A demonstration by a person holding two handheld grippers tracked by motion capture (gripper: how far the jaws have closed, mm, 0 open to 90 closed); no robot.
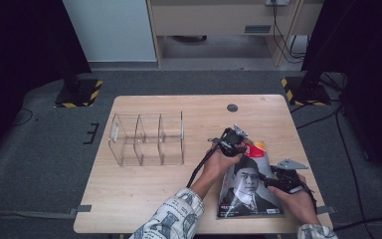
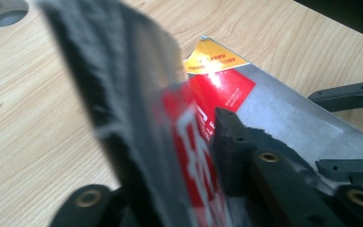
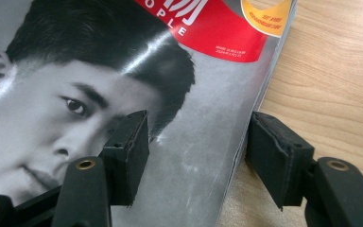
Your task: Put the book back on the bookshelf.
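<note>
Since the magazine [image 1: 248,191] lay flat near the table's [image 1: 144,194] front right corner, the left gripper [image 2: 203,142] had clamped onto its top edge, curling the cover up, probably to get it off the wood. Meanwhile the right gripper [image 3: 196,156] sat with jaws apart, straddling the magazine's right edge without pinching it, likely steadying things. That clear acrylic organizer [image 1: 146,139] stood well apart to the left.

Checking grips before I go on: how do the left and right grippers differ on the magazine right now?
The left gripper is clamped on the magazine's top edge and lifts it off the table; the right gripper is open, its jaws straddling the side edge without pinching. The left sits at the far end by the red title, the right nearer the person. Both work the same magazine.
</note>
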